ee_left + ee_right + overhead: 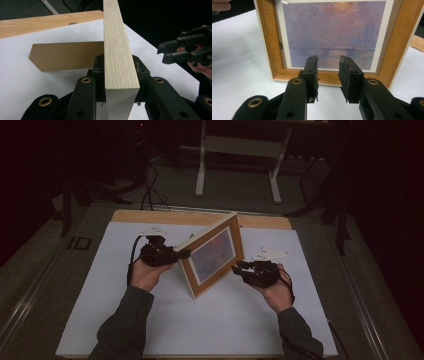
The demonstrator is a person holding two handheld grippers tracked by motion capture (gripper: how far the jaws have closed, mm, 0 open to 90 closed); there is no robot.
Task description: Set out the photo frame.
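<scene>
On the white table sheet (150, 320), we note the left gripper (121, 82) clamps the picture frame (212, 254) edge; the right gripper (328, 75) waits before it, jaws apart and empty; next, spread its easel back (65, 56).

Matt light-wood picture frame (212, 255) w/ brown cardboard stand (65, 55), on smooth white sheet (225, 315)
</scene>
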